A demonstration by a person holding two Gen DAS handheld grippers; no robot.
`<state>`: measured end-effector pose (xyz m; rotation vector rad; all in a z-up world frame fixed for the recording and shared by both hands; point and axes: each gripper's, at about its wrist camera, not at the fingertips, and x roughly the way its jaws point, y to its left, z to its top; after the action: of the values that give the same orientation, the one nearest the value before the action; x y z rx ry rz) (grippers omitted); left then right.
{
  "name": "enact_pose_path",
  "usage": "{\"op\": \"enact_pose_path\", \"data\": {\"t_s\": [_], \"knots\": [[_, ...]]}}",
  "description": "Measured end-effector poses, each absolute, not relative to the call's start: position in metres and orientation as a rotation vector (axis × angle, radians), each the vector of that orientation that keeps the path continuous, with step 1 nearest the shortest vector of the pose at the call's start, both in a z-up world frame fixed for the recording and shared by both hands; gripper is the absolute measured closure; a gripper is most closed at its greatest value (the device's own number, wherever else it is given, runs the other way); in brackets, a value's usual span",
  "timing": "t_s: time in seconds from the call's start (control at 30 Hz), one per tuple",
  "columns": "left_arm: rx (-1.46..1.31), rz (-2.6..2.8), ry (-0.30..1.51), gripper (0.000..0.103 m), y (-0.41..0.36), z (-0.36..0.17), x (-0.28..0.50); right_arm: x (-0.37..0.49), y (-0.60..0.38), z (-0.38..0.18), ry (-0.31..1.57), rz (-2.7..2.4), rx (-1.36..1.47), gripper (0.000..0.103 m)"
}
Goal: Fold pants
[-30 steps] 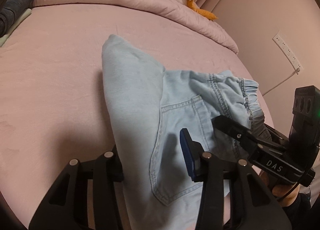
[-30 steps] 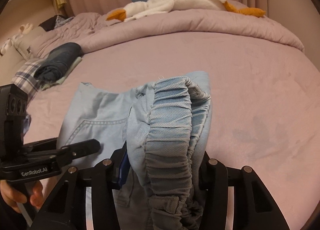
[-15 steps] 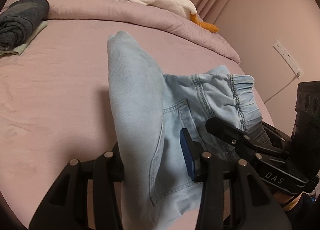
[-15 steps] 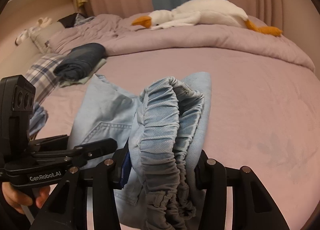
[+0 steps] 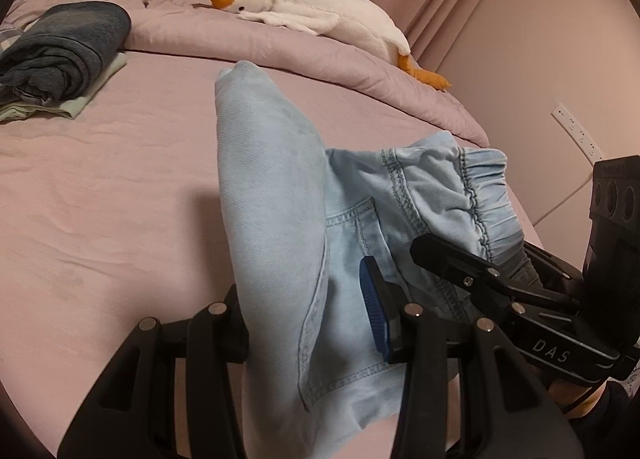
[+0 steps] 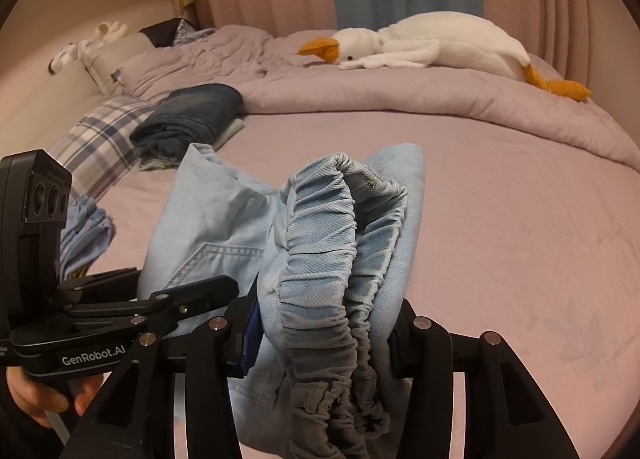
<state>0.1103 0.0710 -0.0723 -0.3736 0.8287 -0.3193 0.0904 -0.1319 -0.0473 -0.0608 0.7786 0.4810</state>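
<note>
Pants [image 5: 276,195] light blue denim, soft, limp, bit of weight; I hold them lifted over pink bed [image 5: 100,179]. My left gripper [image 5: 312,311] pinching folded leg edge, pocket side draped between its jaws. My right gripper [image 6: 324,323] pinching bunched elastic waistband [image 6: 320,243]. Judging waistband and leg edge best holds; fabric will sag between grips. Folded dark clothes [image 6: 192,115] far left, plush goose [image 6: 420,43] on duvet at back, both well apart; landing spot unobstructed

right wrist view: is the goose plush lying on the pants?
No: the goose plush lies on the bunched duvet at the far side of the bed, well apart from the pants held in the right gripper.
</note>
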Motion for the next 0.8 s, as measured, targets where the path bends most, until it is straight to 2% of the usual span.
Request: {"op": "enact_pose_path", "data": {"t_s": [0.8], "knots": [[-0.342, -0.267, 0.824, 0.060, 0.113, -0.079, 0.151, 0.122, -0.080, -0.051, 0.778, 0.534, -0.053, 0.053]]}}
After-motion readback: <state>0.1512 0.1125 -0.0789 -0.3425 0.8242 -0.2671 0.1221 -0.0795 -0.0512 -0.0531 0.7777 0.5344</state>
